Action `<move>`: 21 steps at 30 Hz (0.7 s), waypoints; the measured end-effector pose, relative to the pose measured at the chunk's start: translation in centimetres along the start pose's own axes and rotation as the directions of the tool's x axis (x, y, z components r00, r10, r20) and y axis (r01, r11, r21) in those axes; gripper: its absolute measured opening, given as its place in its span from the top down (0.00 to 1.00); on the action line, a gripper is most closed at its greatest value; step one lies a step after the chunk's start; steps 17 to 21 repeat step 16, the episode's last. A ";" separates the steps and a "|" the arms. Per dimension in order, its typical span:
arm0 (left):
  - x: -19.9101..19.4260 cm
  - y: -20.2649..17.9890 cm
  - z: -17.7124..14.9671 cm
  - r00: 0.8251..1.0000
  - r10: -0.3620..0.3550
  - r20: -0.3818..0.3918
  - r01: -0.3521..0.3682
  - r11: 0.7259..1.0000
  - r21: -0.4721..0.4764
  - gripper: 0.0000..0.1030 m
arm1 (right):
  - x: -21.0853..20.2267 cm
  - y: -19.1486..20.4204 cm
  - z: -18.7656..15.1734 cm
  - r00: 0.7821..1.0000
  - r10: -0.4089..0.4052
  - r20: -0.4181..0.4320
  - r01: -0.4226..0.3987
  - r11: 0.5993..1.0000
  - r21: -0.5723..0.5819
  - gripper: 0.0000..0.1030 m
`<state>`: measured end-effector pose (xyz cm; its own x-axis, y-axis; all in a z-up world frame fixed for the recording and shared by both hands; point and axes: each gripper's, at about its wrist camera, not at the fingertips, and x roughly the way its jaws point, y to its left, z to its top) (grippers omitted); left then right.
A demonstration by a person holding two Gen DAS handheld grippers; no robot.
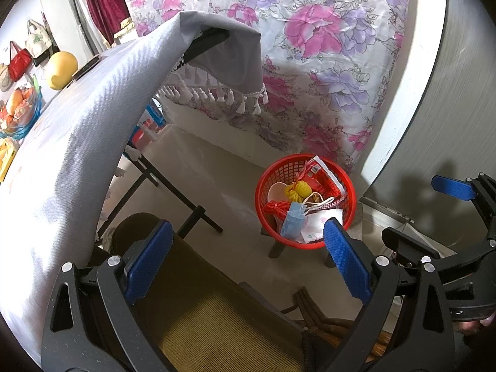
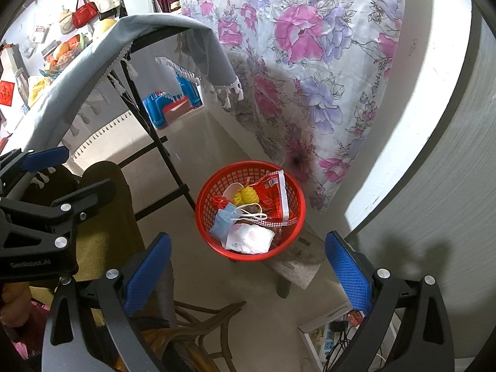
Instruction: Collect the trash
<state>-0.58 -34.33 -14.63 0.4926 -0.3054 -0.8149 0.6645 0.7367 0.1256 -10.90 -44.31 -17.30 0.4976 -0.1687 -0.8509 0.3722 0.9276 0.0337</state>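
Trash (image 2: 248,220): crumpled, soft | basket (image 2: 204,200): round red plastic mesh | both hand-held grippers (image 1: 248,254) (image 2: 248,263): wide apart, empty

Bare floor (image 2: 217,142) lies open between the draped table (image 2: 93,62) and the floral bedspread (image 2: 310,62) — the red basket (image 2: 248,172) on its stool's (image 2: 297,266) left end is unobstructed from above.

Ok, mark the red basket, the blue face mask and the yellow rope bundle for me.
red basket (image 2: 203,200): right wrist view, on the left mesh wall.
blue face mask (image 2: 223,221): right wrist view, on the folded middle.
yellow rope bundle (image 1: 299,190): left wrist view, on the coiled centre.
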 end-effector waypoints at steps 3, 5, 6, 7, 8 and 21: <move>0.0 0.0 0.0 1.000 0.000 -0.002 0.000 1.000 0.000 0.09 | 0.0 -0.1 0.0 1.000 0.002 -0.002 -0.002 1.000 0.001 0.06; 0.0 -0.1 0.0 1.000 0.000 -0.001 0.000 1.000 0.001 0.09 | -0.1 0.0 0.0 1.000 0.003 -0.001 -0.003 1.000 0.000 0.06; 0.0 0.0 0.0 1.000 0.000 -0.001 0.000 1.000 0.001 0.09 | -0.1 0.0 0.0 1.000 0.002 -0.001 -0.002 1.000 0.000 0.06; -0.1 0.0 -0.1 1.000 -0.001 0.001 0.000 1.000 0.001 0.09 | -0.1 0.1 0.0 1.000 0.002 -0.001 -0.002 1.000 0.000 0.06; 0.0 0.0 0.0 1.000 -0.001 0.001 0.001 1.000 0.001 0.09 | -0.1 0.0 0.0 1.000 0.003 -0.001 -0.003 1.000 0.000 0.06; -0.4 -0.3 0.0 1.000 0.010 0.020 -0.010 1.000 0.020 0.09 | -0.1 0.3 0.1 1.000 0.007 -0.006 -0.007 1.000 0.003 0.06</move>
